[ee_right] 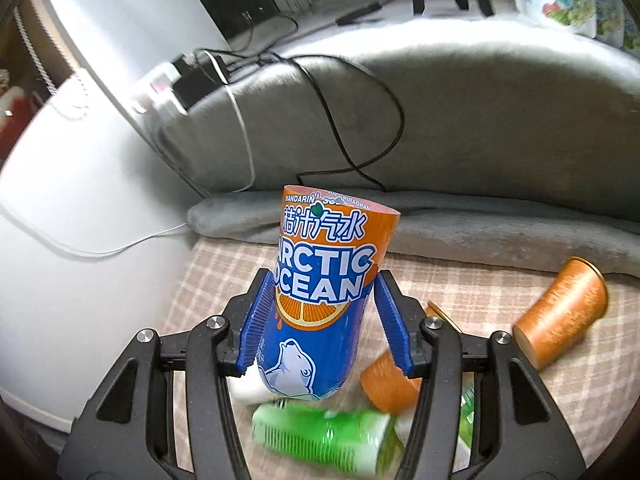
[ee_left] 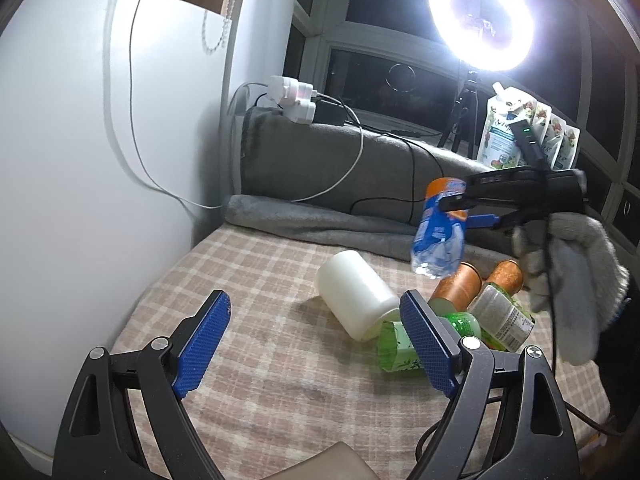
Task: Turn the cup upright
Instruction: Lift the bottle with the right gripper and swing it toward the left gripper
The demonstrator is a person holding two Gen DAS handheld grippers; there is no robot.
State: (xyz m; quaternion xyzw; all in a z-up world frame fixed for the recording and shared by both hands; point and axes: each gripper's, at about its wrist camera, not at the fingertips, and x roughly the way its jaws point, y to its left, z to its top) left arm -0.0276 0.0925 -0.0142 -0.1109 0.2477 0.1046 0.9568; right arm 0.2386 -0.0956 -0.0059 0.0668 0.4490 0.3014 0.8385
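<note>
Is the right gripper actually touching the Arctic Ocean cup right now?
Touching. In the right wrist view the right gripper has both blue pads pressed against the Arctic Ocean cup, held off the bed.

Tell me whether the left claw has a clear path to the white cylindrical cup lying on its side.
Probably yes: the left claw is open, and the white cylindrical cup lies just ahead with checked cloth between. The green bottle touches only its near end.

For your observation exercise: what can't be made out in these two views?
- Green bottle, right wrist view: motion-blurred, label unreadable.
- White cup, left wrist view: its mouth hidden behind the green bottle.
- Arctic Ocean cup, right wrist view: interior unseen from this angle.
</note>
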